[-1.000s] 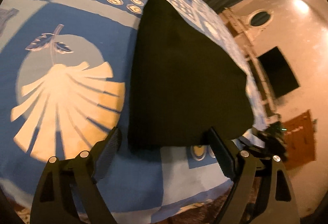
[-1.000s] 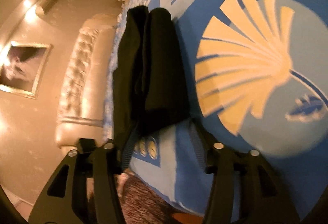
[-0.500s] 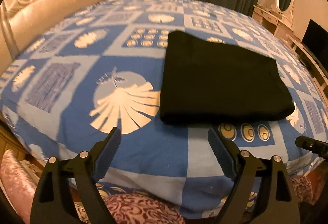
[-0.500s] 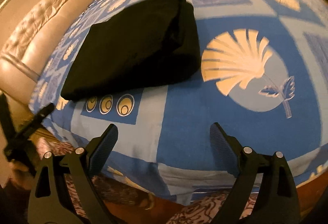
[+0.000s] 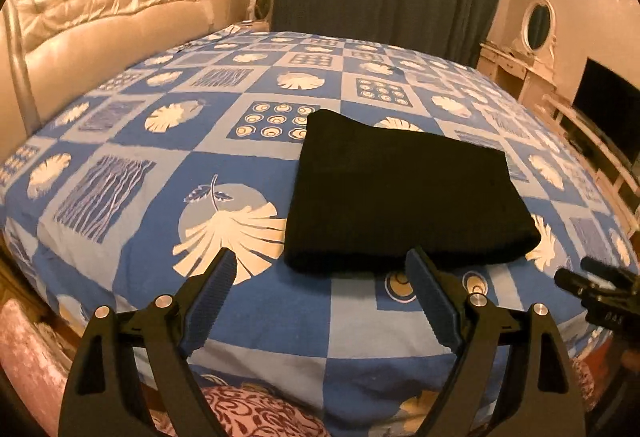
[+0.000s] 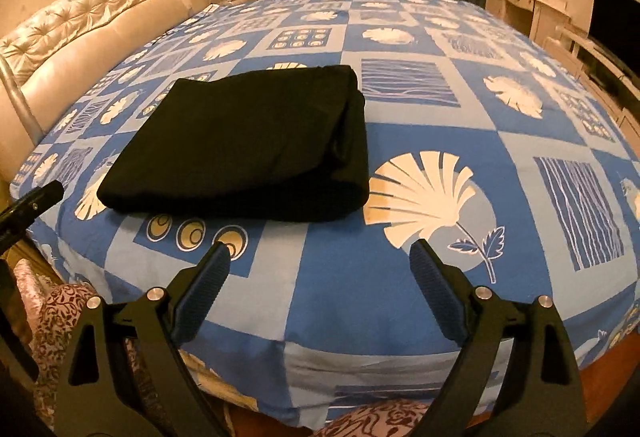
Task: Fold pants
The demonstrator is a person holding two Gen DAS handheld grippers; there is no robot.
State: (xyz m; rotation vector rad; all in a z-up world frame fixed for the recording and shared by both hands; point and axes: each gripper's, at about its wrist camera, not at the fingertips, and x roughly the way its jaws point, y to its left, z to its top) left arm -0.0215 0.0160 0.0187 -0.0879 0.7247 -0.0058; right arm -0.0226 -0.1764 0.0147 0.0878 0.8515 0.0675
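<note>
Left wrist: pants beyond hand-held gripper

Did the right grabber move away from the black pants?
Yes. The right gripper has backed off and up from the folded black pants: its fingertips sat at their edge, and now blue bedspread shows between.

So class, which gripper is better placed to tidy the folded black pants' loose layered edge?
Probably the right gripper: the folded black pants show their layered edge nearer it.
</note>
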